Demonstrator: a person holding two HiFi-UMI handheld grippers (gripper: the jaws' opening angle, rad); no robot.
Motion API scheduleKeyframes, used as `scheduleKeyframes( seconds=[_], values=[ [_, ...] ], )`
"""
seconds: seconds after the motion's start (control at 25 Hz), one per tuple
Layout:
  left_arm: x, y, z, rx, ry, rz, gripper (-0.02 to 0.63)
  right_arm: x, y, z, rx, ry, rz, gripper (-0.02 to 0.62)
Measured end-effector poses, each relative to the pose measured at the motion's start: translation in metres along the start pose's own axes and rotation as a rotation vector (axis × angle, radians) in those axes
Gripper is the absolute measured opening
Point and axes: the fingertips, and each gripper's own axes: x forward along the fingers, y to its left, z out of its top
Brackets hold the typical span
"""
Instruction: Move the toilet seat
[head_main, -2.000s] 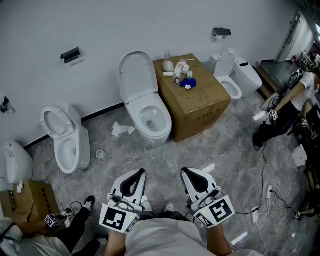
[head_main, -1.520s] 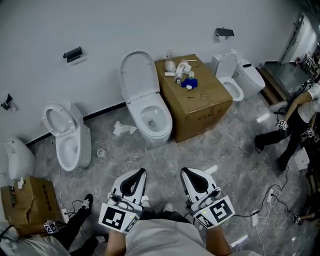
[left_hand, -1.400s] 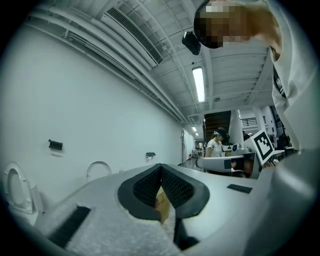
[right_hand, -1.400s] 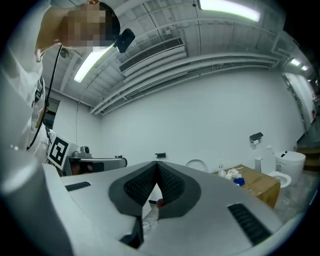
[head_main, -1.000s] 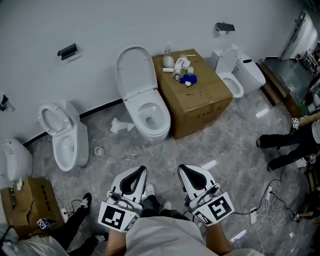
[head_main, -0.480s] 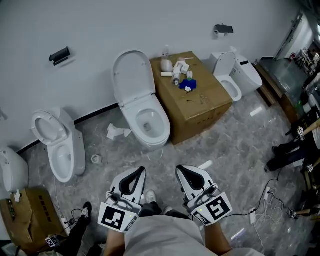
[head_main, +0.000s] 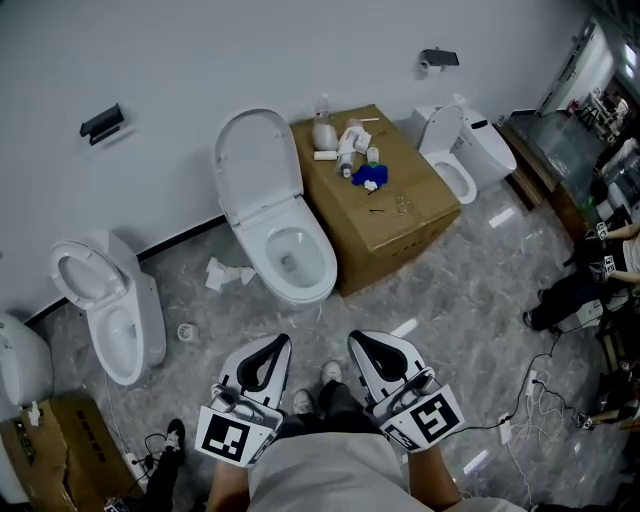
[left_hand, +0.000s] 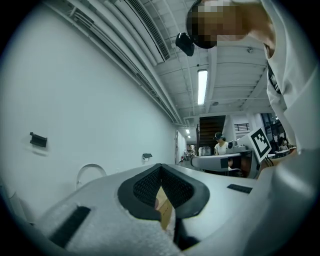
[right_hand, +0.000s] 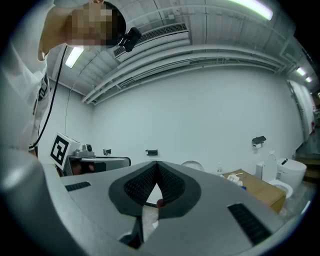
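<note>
Grey marbled floor runs up to a white wall, and several toilets and a cardboard box (head_main: 375, 205) stand along its back edge. Over the last two seconds the middle toilet (head_main: 290, 260) has slid leftward and a little nearer in the head view, so the person seems to be walking up to it. Its toilet seat (head_main: 258, 165) stands raised against the wall, untouched. The left gripper (head_main: 283, 344) and right gripper (head_main: 354, 339) are both clenched on nothing and well apart from the seat, so the approach looks unfinished.

Bright even lighting, fisheye edges, dark vignette
</note>
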Motion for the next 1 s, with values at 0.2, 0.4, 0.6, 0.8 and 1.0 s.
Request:
scheduleKeyframes(
  seconds=[0.2,0.4,0.6,0.8,1.0],
  values=[
    [0.030,0.016,-0.012,-0.011,0.035,0.006,0.011,0.023,-0.028,-0.007,0.018,0.002,0.010,0.012],
    [0.070,0.039,-0.010,0.024,0.011,0.040,0.011,0.049,-0.066,-0.009,0.026,0.001,0.041,0.012],
    [0.116,0.052,-0.010,0.025,0.017,0.058,0.011,0.069,-0.109,-0.004,0.034,-0.005,0.062,0.012],
    [0.157,0.057,-0.008,0.037,0.023,0.084,0.011,0.083,-0.153,0.001,0.038,-0.007,0.086,0.012],
    [0.184,0.066,-0.006,0.033,0.020,0.112,0.011,0.099,-0.179,0.005,0.034,-0.004,0.118,0.012]
  ],
)
